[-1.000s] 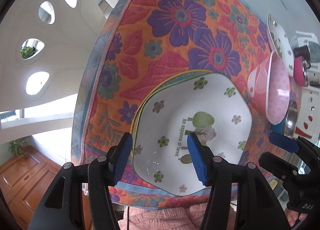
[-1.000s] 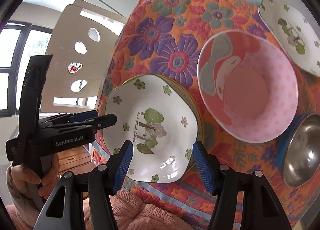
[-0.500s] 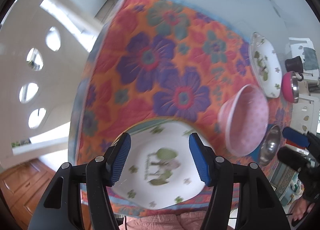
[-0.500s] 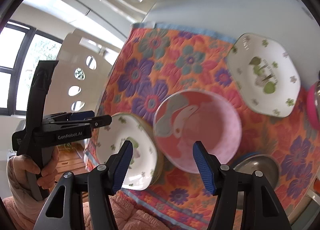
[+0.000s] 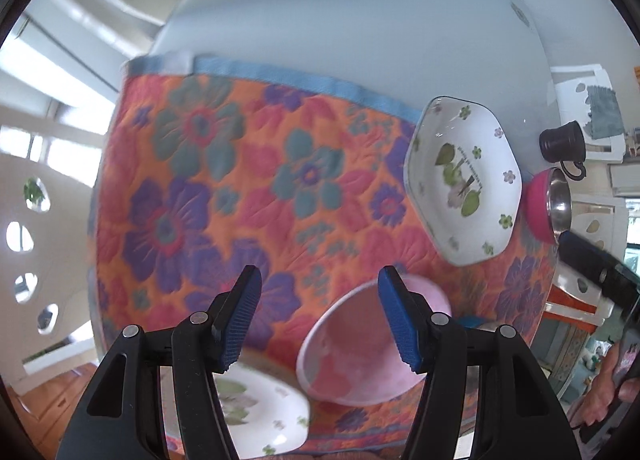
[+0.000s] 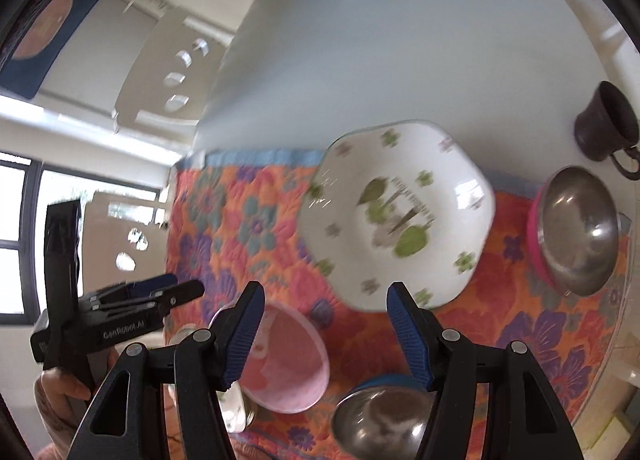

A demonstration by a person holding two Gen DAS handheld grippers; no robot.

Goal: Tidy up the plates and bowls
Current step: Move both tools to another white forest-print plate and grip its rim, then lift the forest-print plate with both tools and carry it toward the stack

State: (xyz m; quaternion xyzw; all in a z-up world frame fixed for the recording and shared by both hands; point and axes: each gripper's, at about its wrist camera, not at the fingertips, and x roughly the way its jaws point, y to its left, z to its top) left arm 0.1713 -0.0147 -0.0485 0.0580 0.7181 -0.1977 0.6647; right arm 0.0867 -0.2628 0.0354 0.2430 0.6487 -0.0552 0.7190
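On the flowered orange mat [image 5: 248, 196] lie a white tree-patterned plate [image 5: 256, 412] at the near edge, a pink bowl [image 5: 360, 348] beside it, and a second white tree-patterned plate [image 5: 464, 184] at the far right; that far plate also shows in the right wrist view [image 6: 396, 212]. My left gripper [image 5: 316, 320] is open and empty, raised above the mat over the pink bowl's left rim. My right gripper [image 6: 326, 332] is open and empty, raised between the pink bowl [image 6: 288, 360] and the far plate. The left gripper [image 6: 160, 292] also shows in the right wrist view.
A steel bowl with a pink outside [image 6: 576, 232] sits at the mat's right edge, a steel bowl with a blue outside [image 6: 380, 424] near the front. A dark cup [image 6: 608, 124] stands on the pale round table [image 6: 400, 40]. White chairs with oval holes stand at the left.
Both grippers have lifted and tilted toward the far side of the table. The near plate has dropped to the bottom of both views; the far plate and pink steel bowl now show fully.
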